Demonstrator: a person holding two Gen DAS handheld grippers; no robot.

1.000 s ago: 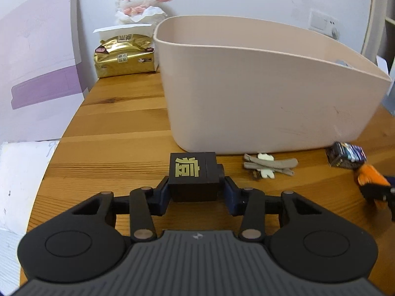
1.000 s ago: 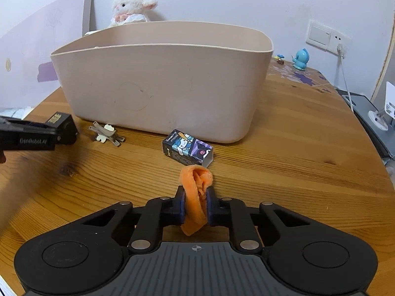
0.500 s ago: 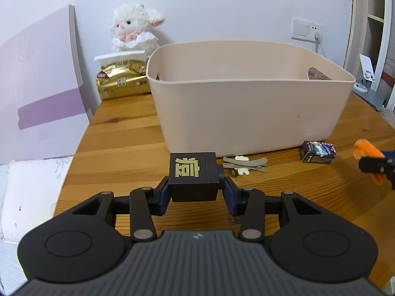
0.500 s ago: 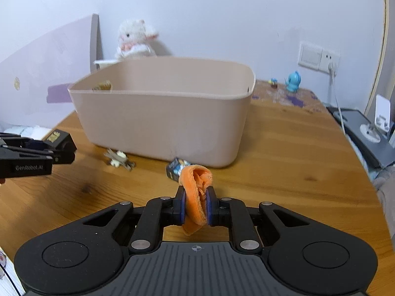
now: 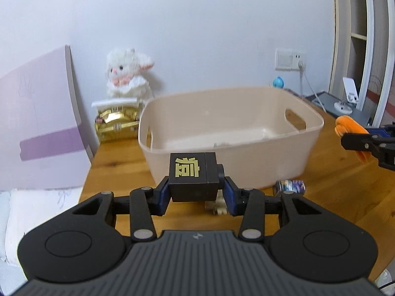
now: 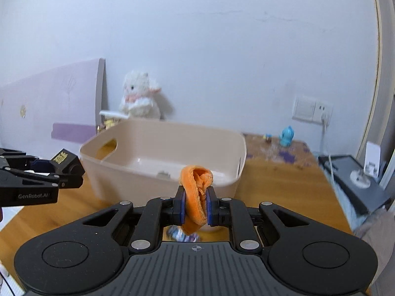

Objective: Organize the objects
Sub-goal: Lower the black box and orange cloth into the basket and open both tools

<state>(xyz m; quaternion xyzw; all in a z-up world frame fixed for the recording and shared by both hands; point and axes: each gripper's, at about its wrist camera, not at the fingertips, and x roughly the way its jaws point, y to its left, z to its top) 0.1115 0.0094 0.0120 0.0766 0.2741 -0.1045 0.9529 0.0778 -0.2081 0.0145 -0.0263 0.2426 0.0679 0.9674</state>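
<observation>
Both grippers raised before the beige bin (image 5: 229,133) for deposit: left gripper (image 5: 196,193), jaws clamped on the black cube (image 5: 193,175), and right gripper (image 6: 195,204), jaws pinching the orange cloth (image 6: 196,192), each near the bin's front wall.

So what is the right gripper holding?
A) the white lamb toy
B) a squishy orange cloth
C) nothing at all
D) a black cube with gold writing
B: the right gripper is shut on the orange cloth, which bulges up between its blue pads; the black cube sits in the left gripper instead.
</observation>
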